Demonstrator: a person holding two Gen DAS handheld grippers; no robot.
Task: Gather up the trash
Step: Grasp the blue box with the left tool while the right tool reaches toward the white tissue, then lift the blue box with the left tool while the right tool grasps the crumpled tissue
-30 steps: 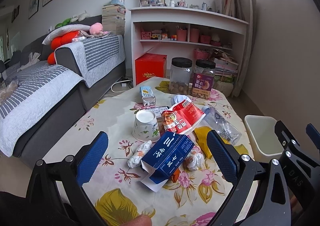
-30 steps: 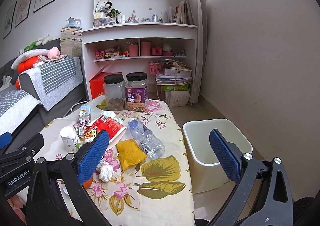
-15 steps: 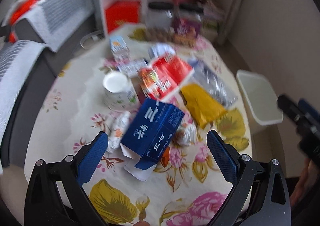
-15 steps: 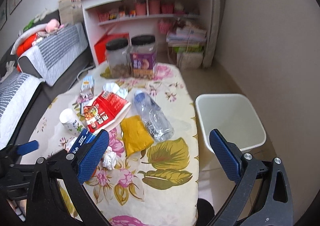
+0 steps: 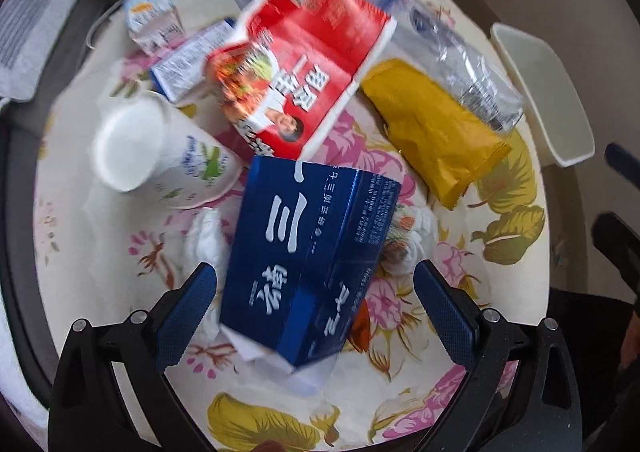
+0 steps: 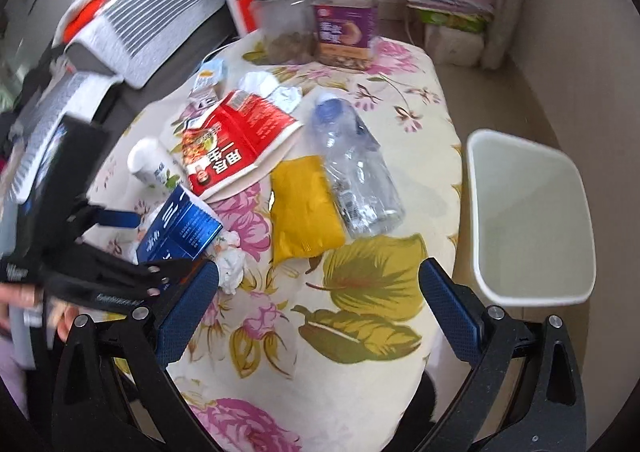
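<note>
Trash lies on the floral table [image 6: 360, 316]. A blue carton [image 5: 308, 252] sits between the wide-open fingers of my left gripper [image 5: 316, 308], not clamped; it also shows in the right wrist view [image 6: 180, 226]. Around it are a paper cup [image 5: 160, 148], a red noodle wrapper [image 5: 296, 68], a yellow packet [image 5: 436, 128], a clear plastic bottle [image 5: 460, 64] and crumpled tissues [image 5: 204, 240]. My right gripper [image 6: 316, 312] is open and empty above the table's near right part. The white bin [image 6: 528, 216] stands on the floor right of the table.
Two black-lidded jars [image 6: 316, 16] stand at the table's far edge. A small milk carton [image 5: 154, 20] and a flat box [image 5: 188, 64] lie at the far left. A sofa with a striped cover [image 6: 152, 20] is left; shelves are behind.
Both grippers have tilted down and moved in over the table. My left gripper has closed in around the blue carton, which now fills the space between its fingers.
</note>
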